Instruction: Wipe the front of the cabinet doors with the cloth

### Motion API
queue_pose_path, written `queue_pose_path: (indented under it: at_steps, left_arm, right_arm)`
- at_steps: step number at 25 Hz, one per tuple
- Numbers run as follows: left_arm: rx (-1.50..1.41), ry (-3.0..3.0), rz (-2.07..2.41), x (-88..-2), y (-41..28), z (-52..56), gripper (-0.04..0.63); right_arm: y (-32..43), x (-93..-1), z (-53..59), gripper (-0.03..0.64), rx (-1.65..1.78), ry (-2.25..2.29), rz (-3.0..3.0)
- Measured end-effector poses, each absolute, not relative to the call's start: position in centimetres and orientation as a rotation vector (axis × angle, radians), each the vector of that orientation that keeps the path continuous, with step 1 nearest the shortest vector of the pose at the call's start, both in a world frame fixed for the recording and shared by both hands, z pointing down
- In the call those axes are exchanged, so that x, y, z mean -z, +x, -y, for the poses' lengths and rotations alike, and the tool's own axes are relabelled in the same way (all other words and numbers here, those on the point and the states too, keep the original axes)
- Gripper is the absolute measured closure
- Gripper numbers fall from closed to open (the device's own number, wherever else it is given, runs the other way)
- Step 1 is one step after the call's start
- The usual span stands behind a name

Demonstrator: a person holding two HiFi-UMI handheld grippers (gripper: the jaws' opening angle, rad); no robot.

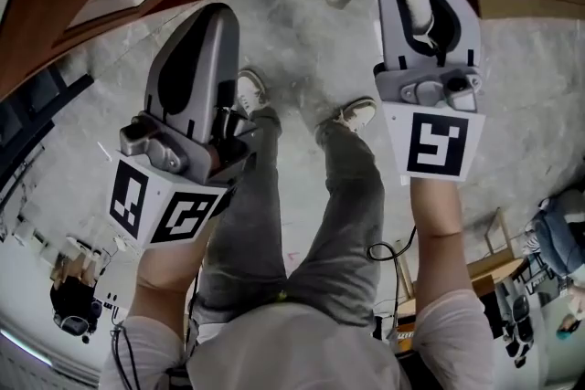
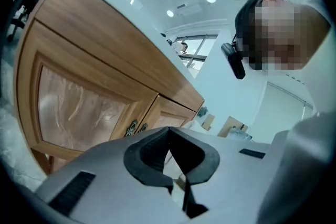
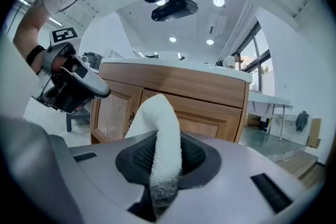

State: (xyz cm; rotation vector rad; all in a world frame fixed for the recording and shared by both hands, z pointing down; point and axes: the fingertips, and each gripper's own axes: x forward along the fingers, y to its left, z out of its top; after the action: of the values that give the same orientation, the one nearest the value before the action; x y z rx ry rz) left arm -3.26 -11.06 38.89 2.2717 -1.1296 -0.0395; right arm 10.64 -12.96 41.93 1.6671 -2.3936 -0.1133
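I am holding the cloth near cabinet doors.
Soft, light; right gripper pinching its fold, left gripper closed, empty.

the cloth is white, nubby terry. the cabinet is smooth, satin-varnished wood; its door panels look glossy. the left gripper is matt grey plastic with black ribbed pads.

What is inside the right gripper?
A white cloth is clamped in the right gripper, with its folded end sticking out. The jaws cover its lower part.
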Motion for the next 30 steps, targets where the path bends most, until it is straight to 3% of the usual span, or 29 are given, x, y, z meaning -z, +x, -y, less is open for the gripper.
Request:
queue_pose_path:
  at_steps: [19,30]
  left_arm:
    - [0.100,2.213,1.260,-18.1,-5.2,7.9,0.578]
    - [0.176,2.196,1.334,-7.4,-7.7,6.5,0.578]
  right_arm:
    - [8.4,-23.6,9.1,0.535,-0.051,1.634,2.478]
    - [7.0,-13.4,8.2,0.535,0.028,1.594,2.503]
